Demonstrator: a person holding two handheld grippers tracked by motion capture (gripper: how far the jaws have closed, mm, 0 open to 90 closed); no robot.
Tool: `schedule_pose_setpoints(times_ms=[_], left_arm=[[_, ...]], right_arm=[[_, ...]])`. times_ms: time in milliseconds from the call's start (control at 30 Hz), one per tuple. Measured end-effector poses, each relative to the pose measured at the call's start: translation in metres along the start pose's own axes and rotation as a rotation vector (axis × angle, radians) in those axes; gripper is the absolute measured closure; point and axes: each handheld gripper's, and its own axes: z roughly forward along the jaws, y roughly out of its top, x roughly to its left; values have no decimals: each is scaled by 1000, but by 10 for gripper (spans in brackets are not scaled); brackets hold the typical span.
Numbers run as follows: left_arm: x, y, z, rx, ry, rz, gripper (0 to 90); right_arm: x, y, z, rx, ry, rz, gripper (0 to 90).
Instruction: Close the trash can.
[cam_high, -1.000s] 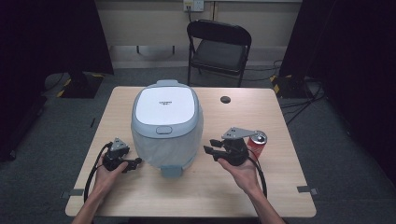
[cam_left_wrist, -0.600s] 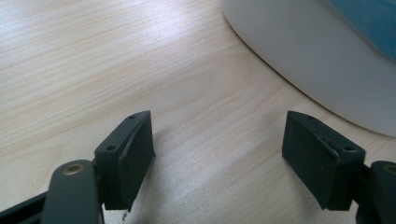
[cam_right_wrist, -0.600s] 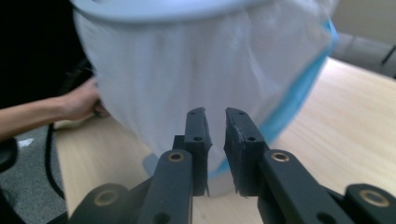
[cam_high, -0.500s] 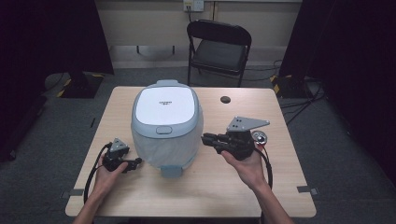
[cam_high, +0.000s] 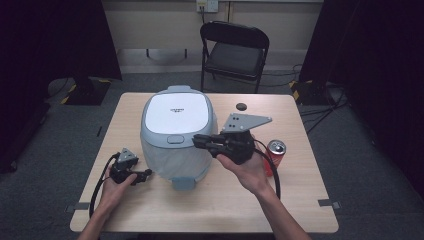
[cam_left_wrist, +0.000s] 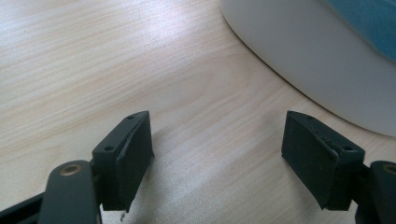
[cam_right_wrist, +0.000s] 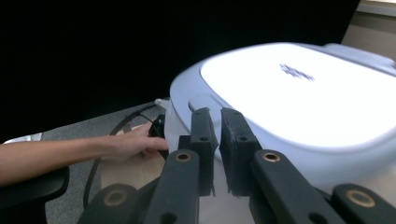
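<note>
Rice cooker (cam_high: 175, 132): stands at the centre left of the high view on the wooden table (cam_high: 300, 200), lid down, white top panel facing up, grey-blue body; a small grey tab juts from its base toward the bottom of the frame.
Right gripper (cam_high: 196, 140): held above the table at the centre of the high view, jaws pointing toward the left of the frame at the cooker's front edge, close to the latch button (cam_high: 174, 139) (touching or not, I cannot tell). In the right gripper view (cam_right_wrist: 215, 140) the two black jaws have just been closing and stand nearly together, a thin gap between the pads, nothing in it.
Left gripper (cam_high: 146, 174): at the lower left of the high view, low over the table just beside the cooker's base. In the left gripper view (cam_left_wrist: 217, 149) the jaws stand wide apart over bare wood, holding nothing.
Red can (cam_high: 274, 156): upright at the right of the high view, just behind the right hand (cam_high: 247, 170).
Small dark disc (cam_high: 242, 106): on the table near its far edge.
Folding chair (cam_high: 234, 52): beyond the table, top centre.
</note>
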Motion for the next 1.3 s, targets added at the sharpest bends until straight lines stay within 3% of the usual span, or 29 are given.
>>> schedule_pose_setpoints(times_ms=[333, 533, 600, 700, 833, 1067, 1300], left_arm=[[0, 0, 0, 0, 0, 1, 241], [0, 0, 0, 1, -1, 3, 240], [0, 0, 0, 0, -1, 2, 241], [0, 0, 0, 1, -1, 3, 241], [1, 0, 0, 1, -3, 4, 240], [1, 0, 0, -1, -6, 4, 239], [1, 0, 0, -2, -6, 4, 239]], right_arm=[[-1, 16, 45, 74, 35, -41, 900], [2, 16, 50, 106, 28, -58, 900], [3, 16, 52, 117, 58, -43, 900], [5, 18, 52, 127, 36, -63, 900], [0, 13, 50, 87, 67, -28, 900], [1, 8, 40, 61, 45, -24, 861], [-4, -1, 11, 25, 5, 9, 812]])
